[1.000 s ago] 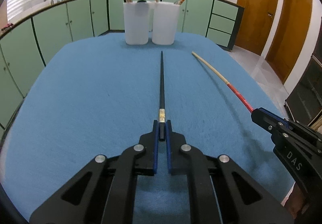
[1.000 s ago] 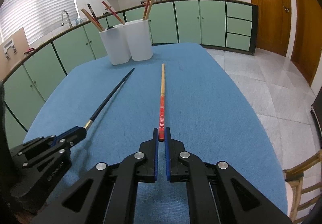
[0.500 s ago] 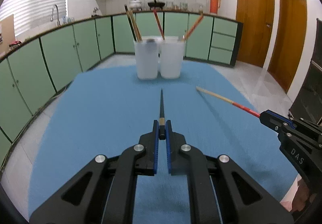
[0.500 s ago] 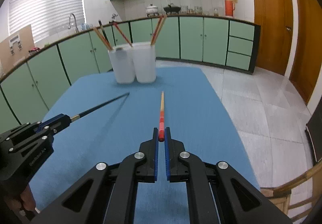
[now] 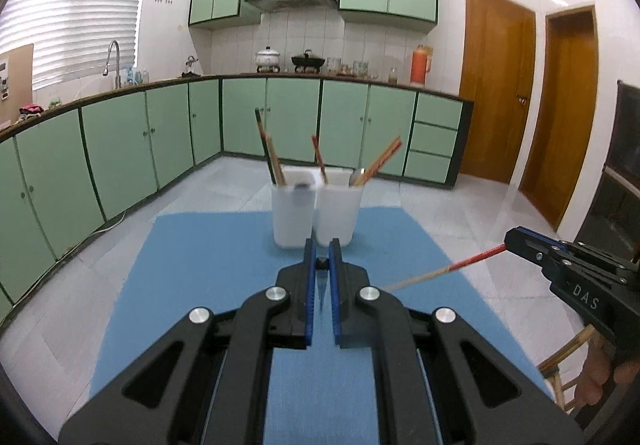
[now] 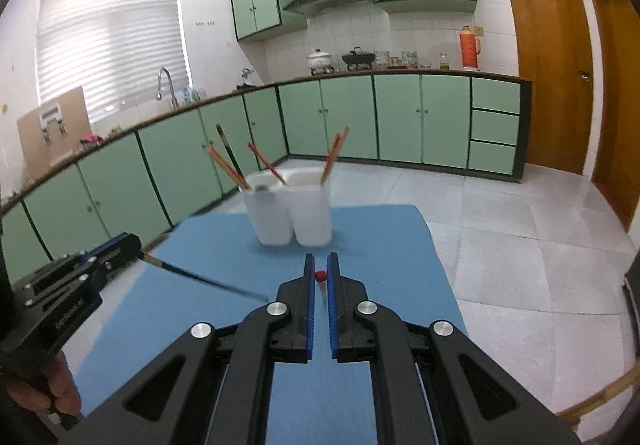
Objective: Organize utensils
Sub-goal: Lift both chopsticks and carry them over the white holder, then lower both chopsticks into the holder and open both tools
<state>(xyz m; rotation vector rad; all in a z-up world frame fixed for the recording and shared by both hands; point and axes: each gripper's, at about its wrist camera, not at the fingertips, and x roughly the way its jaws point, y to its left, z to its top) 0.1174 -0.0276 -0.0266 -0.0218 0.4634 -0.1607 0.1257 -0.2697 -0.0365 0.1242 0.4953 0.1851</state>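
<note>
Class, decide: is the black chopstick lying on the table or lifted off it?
Lifted: the left tongs are shut on the black chopstick, which hangs above the blue table.

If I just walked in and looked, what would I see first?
Probably the two black grippers with blue pads held up over the blue table cloth: the left gripper pinches a thin black chopstick, and the right gripper pinches a red-and-tan chopstick. Behind them, at the far end of the cloth, stand two white plastic cups side by side with more chopsticks poking out.
</note>
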